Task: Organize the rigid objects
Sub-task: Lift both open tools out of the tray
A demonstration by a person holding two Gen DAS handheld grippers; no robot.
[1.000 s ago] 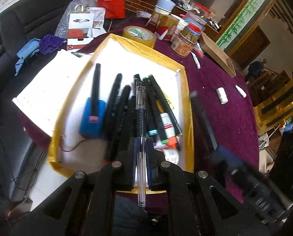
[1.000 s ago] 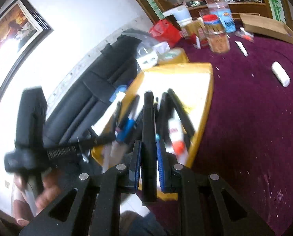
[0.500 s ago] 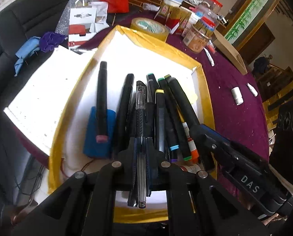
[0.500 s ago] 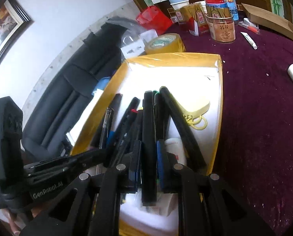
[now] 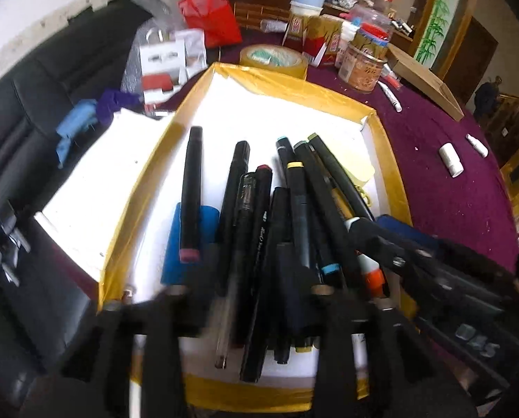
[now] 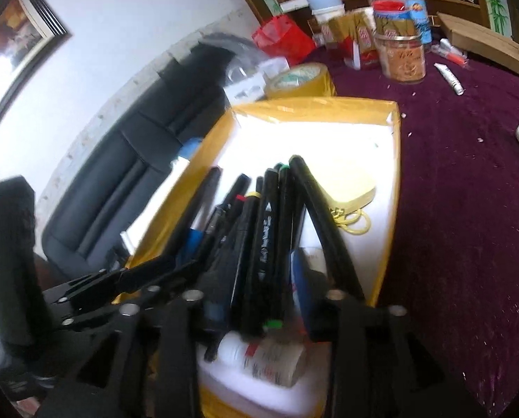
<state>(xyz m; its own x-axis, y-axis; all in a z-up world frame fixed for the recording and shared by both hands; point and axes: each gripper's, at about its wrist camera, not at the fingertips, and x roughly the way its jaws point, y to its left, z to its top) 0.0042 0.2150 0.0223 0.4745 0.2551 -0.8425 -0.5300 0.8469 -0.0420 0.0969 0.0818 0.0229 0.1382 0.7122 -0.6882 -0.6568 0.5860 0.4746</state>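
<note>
Gold tray (image 5: 391, 160): crammed with black markers (image 5: 296, 216), stacked loose.
Left hand-held gripper (image 5: 249, 299): just opened wide, clear pen (image 5: 229, 299) released between.
Right hand-held gripper (image 6: 256, 299): just opened, black marker (image 6: 264, 244) loose.
Risk: pile rolling off tray's near edge.

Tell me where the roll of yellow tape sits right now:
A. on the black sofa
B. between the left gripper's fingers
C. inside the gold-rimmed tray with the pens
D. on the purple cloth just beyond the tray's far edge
D: the roll of yellow tape lies on the purple cloth just past the far rim of the gold-rimmed tray, outside it.
</note>
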